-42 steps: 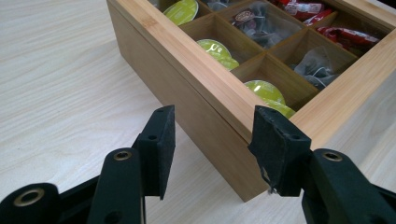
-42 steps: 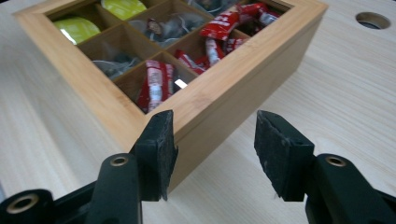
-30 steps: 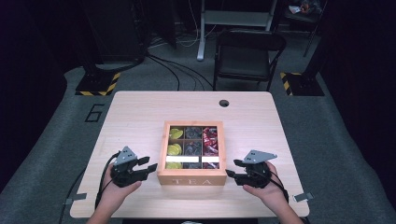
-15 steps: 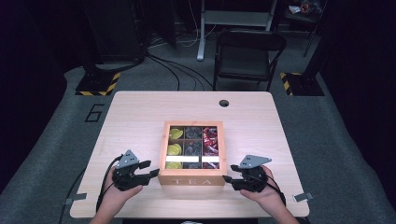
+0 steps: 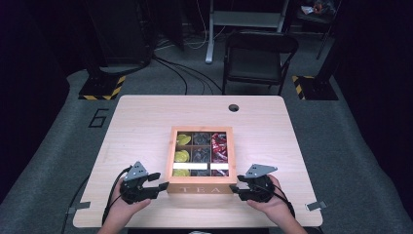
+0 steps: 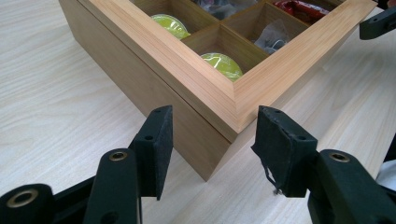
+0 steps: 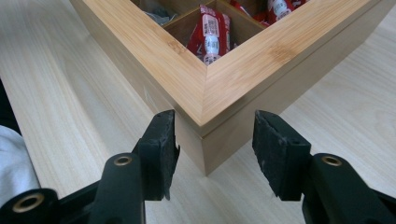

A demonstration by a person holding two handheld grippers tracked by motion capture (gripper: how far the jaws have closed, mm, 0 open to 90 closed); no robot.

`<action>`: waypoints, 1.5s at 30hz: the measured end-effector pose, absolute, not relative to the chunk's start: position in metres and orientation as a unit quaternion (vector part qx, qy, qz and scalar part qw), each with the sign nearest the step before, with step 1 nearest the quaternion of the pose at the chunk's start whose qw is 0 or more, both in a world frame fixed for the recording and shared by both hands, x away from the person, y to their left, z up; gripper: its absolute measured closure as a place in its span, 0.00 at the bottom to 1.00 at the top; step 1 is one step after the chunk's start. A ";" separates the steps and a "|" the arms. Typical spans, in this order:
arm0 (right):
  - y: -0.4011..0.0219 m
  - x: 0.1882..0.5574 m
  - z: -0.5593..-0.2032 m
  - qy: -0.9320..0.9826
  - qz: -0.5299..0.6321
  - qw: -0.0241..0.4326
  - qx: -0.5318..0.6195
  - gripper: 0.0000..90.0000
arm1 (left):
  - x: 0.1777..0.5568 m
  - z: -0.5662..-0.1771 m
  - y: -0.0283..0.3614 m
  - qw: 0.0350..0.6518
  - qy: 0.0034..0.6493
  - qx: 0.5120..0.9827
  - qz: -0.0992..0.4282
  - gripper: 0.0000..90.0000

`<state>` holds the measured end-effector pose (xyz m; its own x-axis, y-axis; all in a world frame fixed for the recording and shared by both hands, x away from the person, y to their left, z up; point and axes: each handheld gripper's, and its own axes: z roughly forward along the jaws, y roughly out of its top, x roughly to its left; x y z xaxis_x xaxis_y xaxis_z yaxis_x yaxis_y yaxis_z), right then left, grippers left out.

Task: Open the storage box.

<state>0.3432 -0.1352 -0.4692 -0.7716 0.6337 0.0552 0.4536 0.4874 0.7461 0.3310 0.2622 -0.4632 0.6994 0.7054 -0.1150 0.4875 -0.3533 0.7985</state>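
As before, each open claw [image 5: 163,185] [image 5: 235,187] flanks the tea box [image 5: 200,187], the left wider.

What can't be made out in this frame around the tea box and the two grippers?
- Tea box: the dark middle compartments' contents are too small and dim in the high view.
- Left gripper: whether its pads touch the near corner; the corner itself hides contact.
- Right gripper: same doubt at its corner.
- Red packets: print blurred; the frame's top edge cuts them off.
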 end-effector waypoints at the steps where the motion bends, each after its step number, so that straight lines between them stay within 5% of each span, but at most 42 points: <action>1: -0.135 0.343 -0.469 0.855 0.394 0.114 0.318 0.55 | 0.331 -0.464 0.262 0.435 0.365 0.813 0.125 0.52; 45: -0.133 0.340 -0.463 0.845 0.410 0.115 0.325 0.59 | 0.331 -0.470 0.247 0.418 0.358 0.825 0.130 0.58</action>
